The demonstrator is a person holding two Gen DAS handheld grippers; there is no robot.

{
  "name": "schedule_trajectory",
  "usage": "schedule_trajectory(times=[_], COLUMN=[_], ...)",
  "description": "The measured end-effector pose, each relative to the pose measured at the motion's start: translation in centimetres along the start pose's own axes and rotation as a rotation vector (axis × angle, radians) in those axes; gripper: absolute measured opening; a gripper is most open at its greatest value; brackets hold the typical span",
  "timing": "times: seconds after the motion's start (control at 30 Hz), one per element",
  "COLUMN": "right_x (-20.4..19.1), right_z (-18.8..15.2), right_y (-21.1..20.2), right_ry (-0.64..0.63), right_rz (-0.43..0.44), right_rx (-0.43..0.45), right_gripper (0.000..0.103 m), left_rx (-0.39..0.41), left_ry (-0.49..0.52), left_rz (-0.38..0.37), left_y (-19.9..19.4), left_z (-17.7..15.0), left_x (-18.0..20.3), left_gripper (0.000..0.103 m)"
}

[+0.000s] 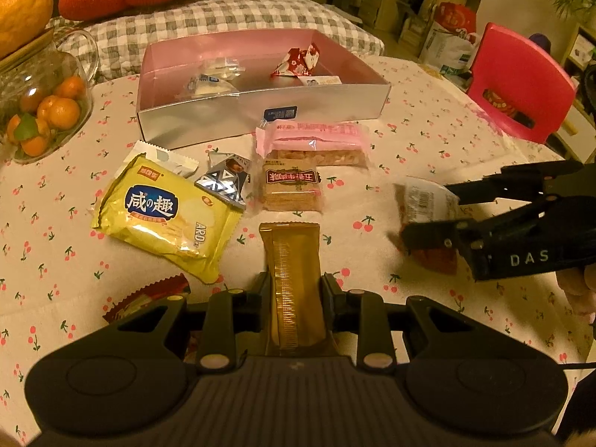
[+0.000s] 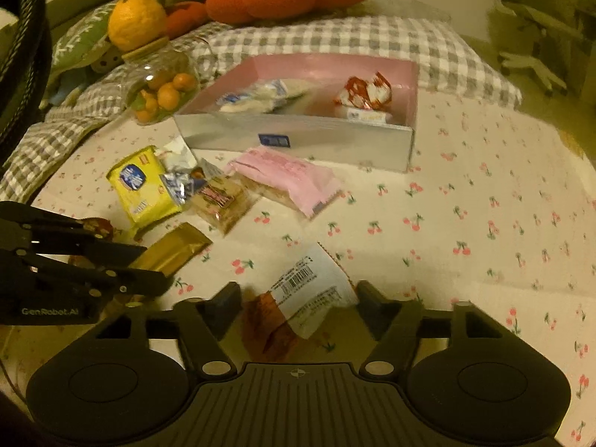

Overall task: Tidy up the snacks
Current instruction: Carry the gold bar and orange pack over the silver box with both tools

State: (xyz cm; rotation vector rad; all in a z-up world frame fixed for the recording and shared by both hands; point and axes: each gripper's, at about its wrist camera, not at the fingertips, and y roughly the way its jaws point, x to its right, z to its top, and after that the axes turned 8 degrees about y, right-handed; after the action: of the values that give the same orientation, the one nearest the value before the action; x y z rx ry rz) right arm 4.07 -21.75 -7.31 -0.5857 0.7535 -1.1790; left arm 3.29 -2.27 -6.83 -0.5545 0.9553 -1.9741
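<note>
My left gripper (image 1: 294,283) is shut on a gold-wrapped bar (image 1: 290,257), which sticks out forward over the cherry-print tablecloth. In the right wrist view this gripper (image 2: 156,266) comes in from the left with the bar (image 2: 178,247). My right gripper (image 2: 298,296) stands open around a white and red-brown packet (image 2: 313,287), its fingertips close to the packet's edges. From the left wrist view, the right gripper (image 1: 428,208) straddles that packet (image 1: 424,197) at the right. A silver box (image 1: 260,108) with a pink inside stands beyond and holds a few wrapped snacks.
Loose snacks lie in front of the box (image 2: 298,138): a yellow pack (image 1: 164,216), a pink pack (image 1: 316,138), a brown square pack (image 1: 290,186), a silver-blue one (image 1: 223,182), a red wrapper (image 1: 149,298). A glass jar of oranges (image 1: 44,104) stands far left, a red chair (image 1: 521,82) right.
</note>
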Motion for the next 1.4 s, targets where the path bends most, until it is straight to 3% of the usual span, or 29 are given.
schedule_trajectory(times=[0.23,0.7,0.83,0.87,0.9,0.97,1.03,1.4], right_x=[-0.2,-0.5,-1.6,-1.8,-1.9,-2.0,-2.2,-2.0], right_z=[0.1,-0.1,-0.4,-0.3,-0.2,-0.2,-0.1,1.2], right_y=[-0.3,0.1,0.2,0.1,0.0,-0.1,-0.1,-1.2], right_ry=[0.054,0.039,-0.012,-0.010,-0.004,0.008,0.004,0.034], right_rz=[-0.044,-0.081,-0.092,-0.079,-0.066,-0.061,-0.052,-0.033], right_rx=[-0.013,-0.045,-0.049,-0.050,-0.050,-0.054,-0.049,-0.008], right_gripper=[0.073,0.072,0.053,0.036,0.027,0.023,0.010,0.009], left_rx=[-0.002,-0.010,-0.011,-0.011,-0.011,-0.008,-0.002,0.038], left_ry=[0.006,0.015,0.016,0.016,0.016,0.015,0.017,0.008], left_rz=[0.003,0.010,0.009,0.009,0.008,0.005,0.004,-0.004], left_y=[0.1,0.1,0.1,0.1,0.1,-0.1,-0.3,-1.7], left_z=[0.1,0.1,0.1,0.1,0.2,0.2,0.3,1.3], left_x=[0.1,0.4,0.4,0.4,0.4,0.5,0.5,0.3], left_gripper=[0.026,0.026,0.026,0.026,0.026,0.026,0.026,0.026])
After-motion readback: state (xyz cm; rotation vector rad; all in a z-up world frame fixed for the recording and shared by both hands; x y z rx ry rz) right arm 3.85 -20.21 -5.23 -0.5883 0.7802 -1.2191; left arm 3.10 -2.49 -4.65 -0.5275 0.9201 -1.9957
